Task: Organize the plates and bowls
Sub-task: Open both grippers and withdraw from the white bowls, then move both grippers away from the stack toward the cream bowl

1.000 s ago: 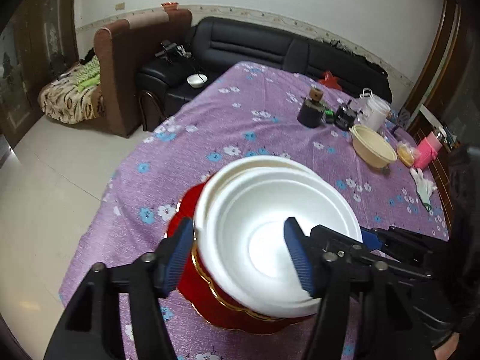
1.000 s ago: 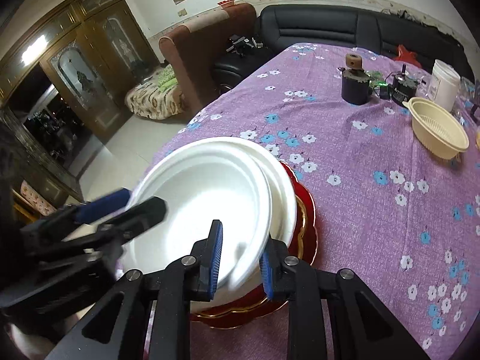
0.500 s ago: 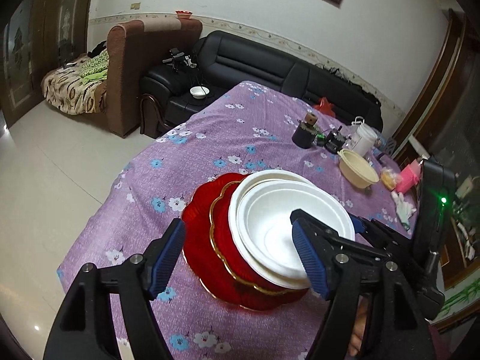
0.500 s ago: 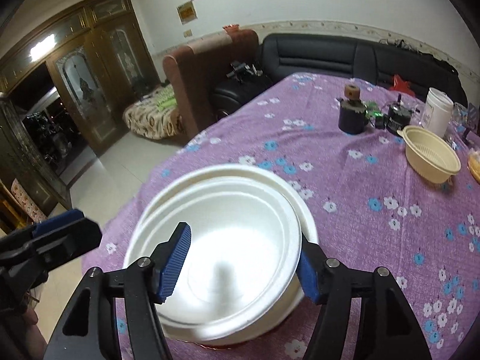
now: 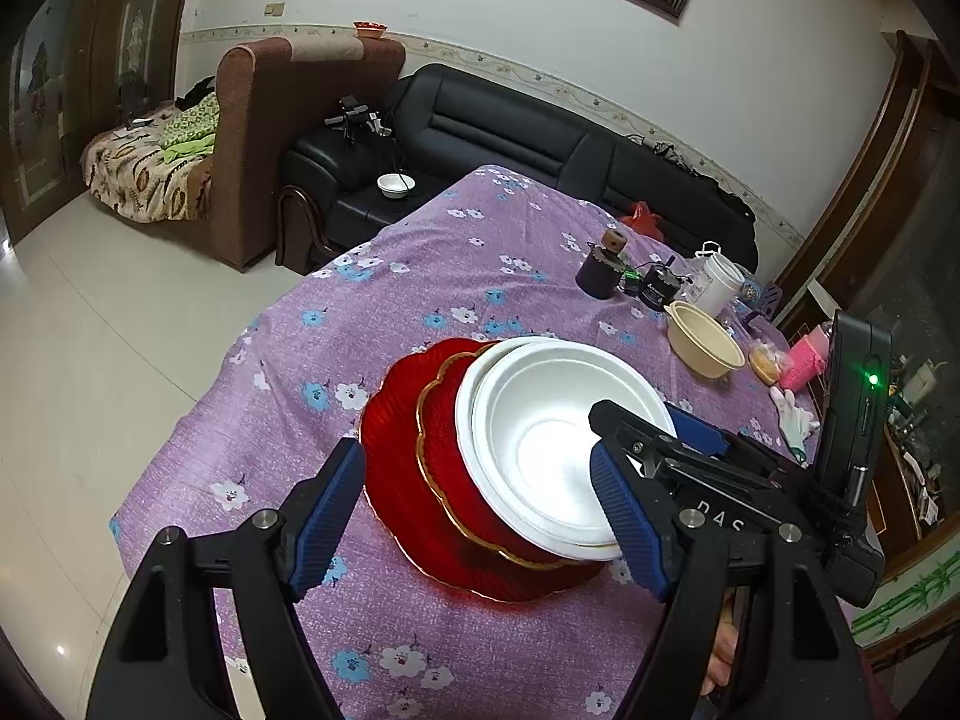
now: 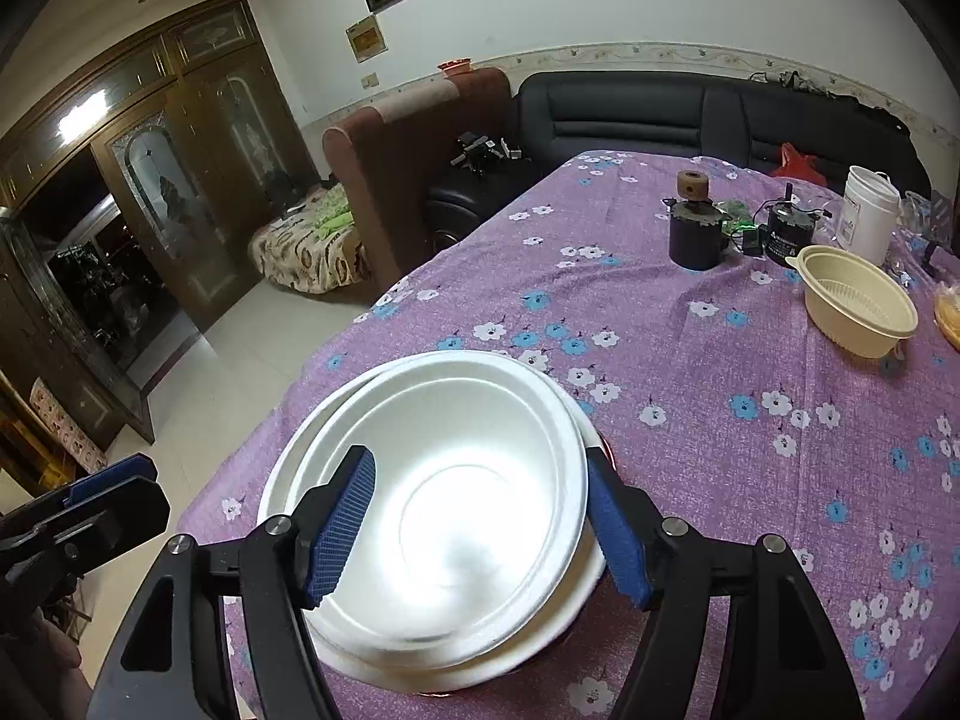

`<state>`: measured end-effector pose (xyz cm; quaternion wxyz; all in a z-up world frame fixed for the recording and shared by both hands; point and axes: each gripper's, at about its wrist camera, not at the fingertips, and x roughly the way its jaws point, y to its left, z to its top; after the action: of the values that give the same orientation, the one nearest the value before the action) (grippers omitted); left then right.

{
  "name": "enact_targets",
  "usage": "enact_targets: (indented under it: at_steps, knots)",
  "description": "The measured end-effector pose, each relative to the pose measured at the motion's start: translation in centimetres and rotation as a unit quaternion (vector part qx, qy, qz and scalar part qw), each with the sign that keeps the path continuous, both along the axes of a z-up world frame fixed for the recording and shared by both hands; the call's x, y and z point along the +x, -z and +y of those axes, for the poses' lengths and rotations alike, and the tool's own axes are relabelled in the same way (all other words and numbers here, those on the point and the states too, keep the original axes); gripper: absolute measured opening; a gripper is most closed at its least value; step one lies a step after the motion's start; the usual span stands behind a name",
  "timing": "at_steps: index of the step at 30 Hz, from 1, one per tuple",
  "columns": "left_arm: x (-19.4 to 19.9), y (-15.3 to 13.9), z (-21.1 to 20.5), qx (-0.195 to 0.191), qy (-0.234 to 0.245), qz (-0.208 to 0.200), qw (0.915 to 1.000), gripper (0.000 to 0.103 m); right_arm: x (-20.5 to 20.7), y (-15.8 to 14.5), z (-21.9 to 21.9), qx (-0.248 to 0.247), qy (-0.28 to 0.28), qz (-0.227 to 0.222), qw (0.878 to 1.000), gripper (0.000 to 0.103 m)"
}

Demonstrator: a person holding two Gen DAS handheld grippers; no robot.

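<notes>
White bowls (image 5: 558, 450) nested on red plates (image 5: 420, 480), frame center, on tabletop (image 5: 420, 300). Both claws, left (image 5: 480, 522) and right (image 6: 480, 534), wide open, empty. Cream bowl (image 6: 858, 309) upper right unstacked.

white bowls (image 5: 558, 450) nested (two) | upright atop stacked red plates (image 5: 408, 468) | purple-clothed table

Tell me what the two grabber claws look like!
Both are black plastic frames with silver screws and ribbed blue pads inside the jaws. The left gripper and right gripper match. In the left view, the right one shows white letters "DAS" and a black box with a green light.
</notes>
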<state>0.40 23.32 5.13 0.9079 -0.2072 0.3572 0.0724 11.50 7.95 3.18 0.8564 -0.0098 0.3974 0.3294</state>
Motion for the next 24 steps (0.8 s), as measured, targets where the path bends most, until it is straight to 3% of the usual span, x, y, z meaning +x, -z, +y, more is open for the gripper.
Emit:
enact_targets:
  at_steps: [16, 24]
  knots:
    - [0.7, 0.4, -1.9, 0.006, 0.017, 0.01, 0.9998, 0.077, 1.3, -0.6, -6.1, 0.025, 0.06, 0.007, 0.998, 0.081]
    - [1.9, 0.3, -5.4, 0.032, 0.055, 0.013, 0.9979, 0.077, 3.0, -0.4, -13.0, 0.013, 0.121, 0.016, 0.992, 0.081]
